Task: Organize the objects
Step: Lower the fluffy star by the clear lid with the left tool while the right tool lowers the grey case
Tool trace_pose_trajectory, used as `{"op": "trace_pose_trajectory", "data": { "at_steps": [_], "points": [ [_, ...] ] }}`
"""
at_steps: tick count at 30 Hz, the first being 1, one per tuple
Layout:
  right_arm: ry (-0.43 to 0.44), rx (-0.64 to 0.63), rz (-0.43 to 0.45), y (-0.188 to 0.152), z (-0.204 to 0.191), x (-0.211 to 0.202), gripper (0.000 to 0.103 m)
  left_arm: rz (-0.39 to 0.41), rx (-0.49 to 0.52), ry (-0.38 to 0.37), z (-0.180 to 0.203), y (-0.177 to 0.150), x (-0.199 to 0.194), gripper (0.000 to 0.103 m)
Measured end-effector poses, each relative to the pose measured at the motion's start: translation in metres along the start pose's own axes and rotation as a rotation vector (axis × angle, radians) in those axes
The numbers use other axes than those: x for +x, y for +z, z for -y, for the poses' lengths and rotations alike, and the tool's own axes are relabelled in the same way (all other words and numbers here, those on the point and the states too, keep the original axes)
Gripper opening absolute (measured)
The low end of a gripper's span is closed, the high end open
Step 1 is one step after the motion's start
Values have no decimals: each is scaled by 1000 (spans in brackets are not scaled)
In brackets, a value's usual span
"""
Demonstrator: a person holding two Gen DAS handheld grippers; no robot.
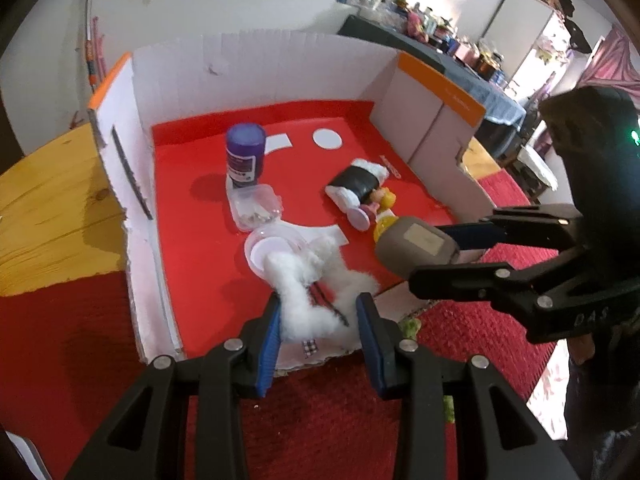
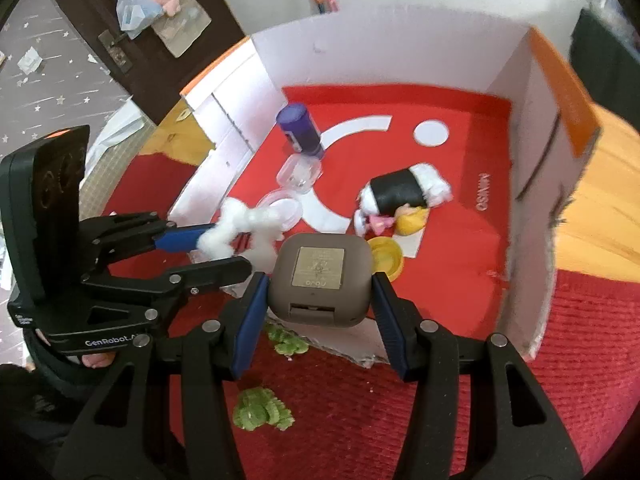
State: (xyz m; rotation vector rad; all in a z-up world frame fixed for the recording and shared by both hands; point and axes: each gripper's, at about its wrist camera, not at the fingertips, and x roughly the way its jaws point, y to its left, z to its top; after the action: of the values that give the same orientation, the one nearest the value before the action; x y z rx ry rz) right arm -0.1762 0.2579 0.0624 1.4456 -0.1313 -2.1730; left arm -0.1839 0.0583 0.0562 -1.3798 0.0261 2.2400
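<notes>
A cut-open cardboard box with a red floor (image 1: pixel 192 216) (image 2: pixel 460 264) holds a purple bottle (image 1: pixel 245 156) (image 2: pixel 301 128), a clear lidded tub (image 1: pixel 258 206) (image 2: pixel 299 172), a clear round lid (image 1: pixel 274 250), a black-and-white sushi toy (image 1: pixel 358 182) (image 2: pixel 404 190), a small doll (image 2: pixel 400 218) and a yellow cup (image 2: pixel 386 258). My left gripper (image 1: pixel 318 322) (image 2: pixel 224 246) is open around a white cotton tuft (image 1: pixel 304 304) (image 2: pixel 236 228) at the box's near edge. My right gripper (image 2: pixel 318 292) (image 1: pixel 452 252) is shut on a grey-brown square case (image 2: pixel 318 276) (image 1: pixel 416 246) above the box's front edge.
Green leafy toy pieces (image 2: pixel 260 408) (image 2: pixel 288 342) lie on the red mat (image 2: pixel 380 420) outside the box. The box walls (image 1: pixel 132 184) (image 2: pixel 532 184) stand on three sides. A wooden tabletop (image 1: pixel 48 208) lies to the left.
</notes>
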Motion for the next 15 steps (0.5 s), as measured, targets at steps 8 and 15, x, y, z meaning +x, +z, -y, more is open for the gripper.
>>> {"op": "trace_pose_trajectory", "data": {
  "at_steps": [8, 15],
  "points": [
    [-27, -26, -91, 4, 0, 16, 50, -61, 25, -41, -3, 6, 7, 38],
    [-74, -46, -79, 3, -3, 17, 50, -64, 8, -13, -7, 8, 17, 38]
  ]
}}
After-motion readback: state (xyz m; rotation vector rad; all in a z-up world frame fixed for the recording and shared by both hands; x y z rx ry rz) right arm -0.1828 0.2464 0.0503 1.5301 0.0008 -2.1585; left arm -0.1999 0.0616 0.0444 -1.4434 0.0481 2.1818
